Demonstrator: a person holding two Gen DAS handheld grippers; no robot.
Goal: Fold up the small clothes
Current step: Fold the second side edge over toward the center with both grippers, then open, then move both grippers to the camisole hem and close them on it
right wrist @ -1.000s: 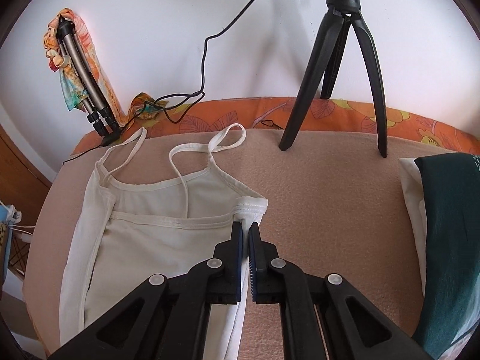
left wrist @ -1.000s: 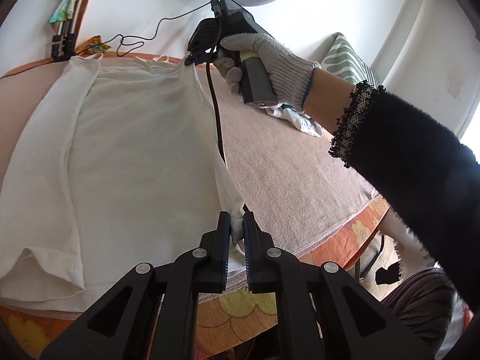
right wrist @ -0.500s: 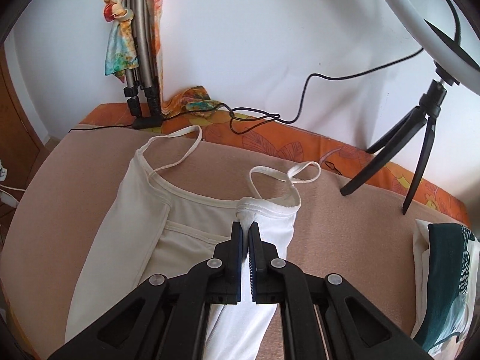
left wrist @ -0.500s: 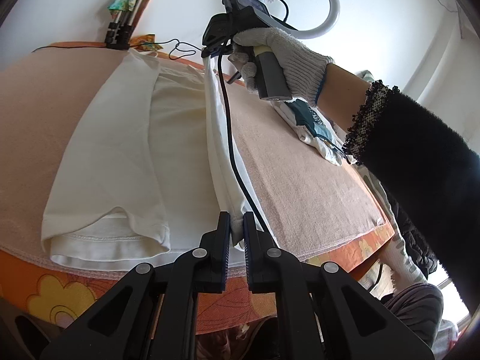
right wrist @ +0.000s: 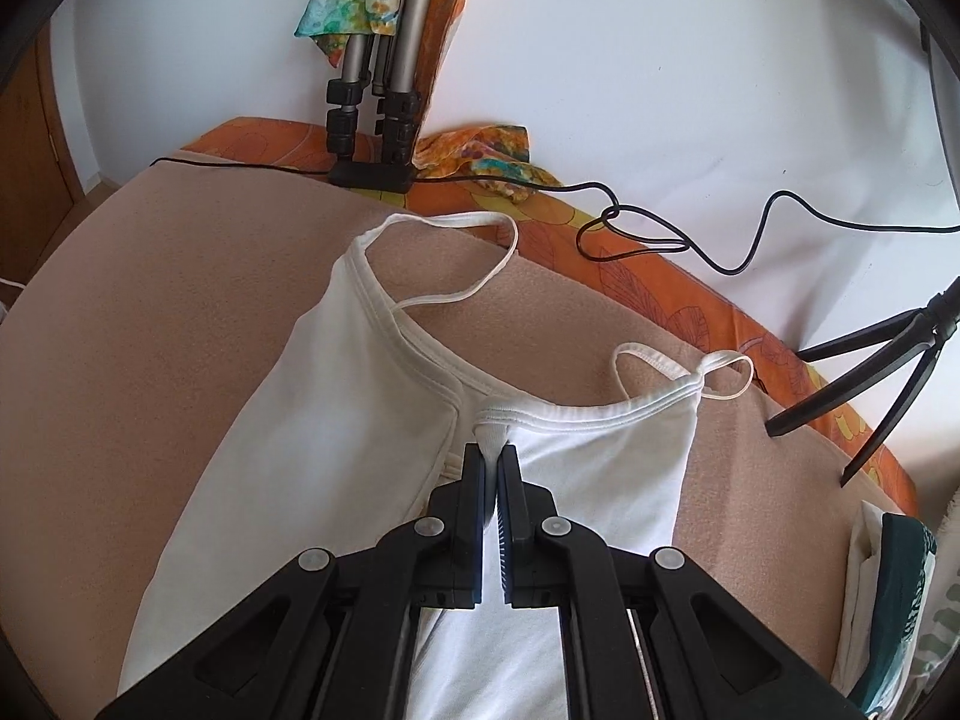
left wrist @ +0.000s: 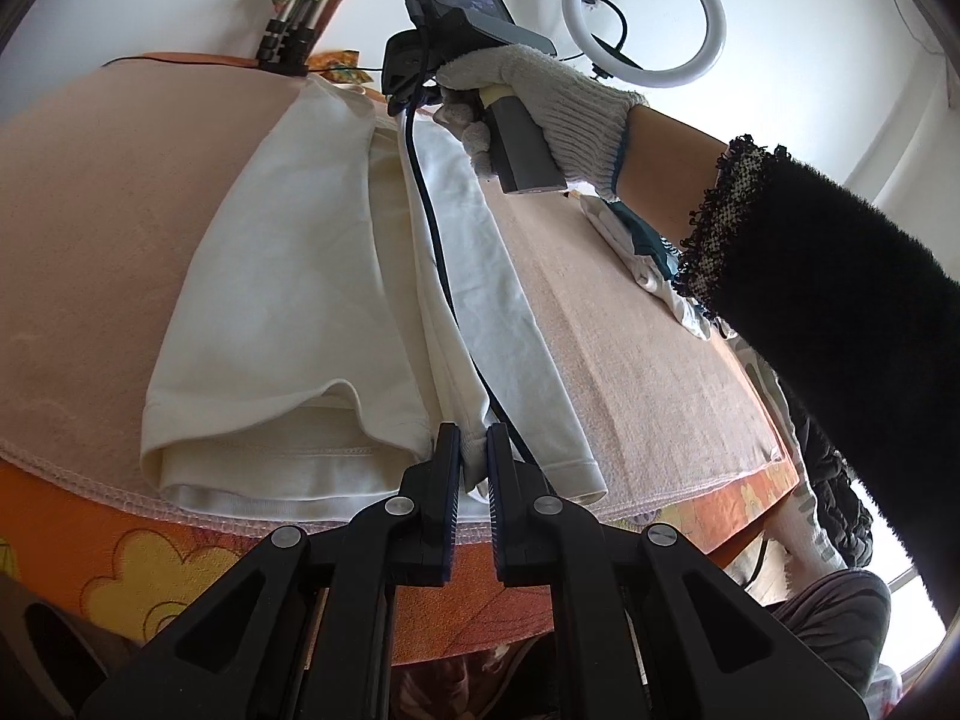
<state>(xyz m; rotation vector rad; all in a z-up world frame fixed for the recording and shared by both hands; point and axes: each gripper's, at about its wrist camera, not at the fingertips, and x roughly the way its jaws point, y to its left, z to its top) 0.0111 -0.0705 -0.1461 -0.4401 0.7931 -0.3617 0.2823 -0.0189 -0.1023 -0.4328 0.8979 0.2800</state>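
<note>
Both grippers pinched the camisole (left wrist: 288, 276): left gripper (left wrist: 474, 450) at its hem, right gripper (right wrist: 491, 468) at its neckline; probably best lowered together, edges aligned.

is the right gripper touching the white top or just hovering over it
Touching. The right wrist view shows the right gripper with its jaws closed on a bunched bit of the white top at its neckline hem, cloth pinched between the fingertips.

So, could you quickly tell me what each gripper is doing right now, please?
Left gripper: closed on the hem edge of the white camisole.
Right gripper: closed on the camisole's top edge, near the neckline.
</note>
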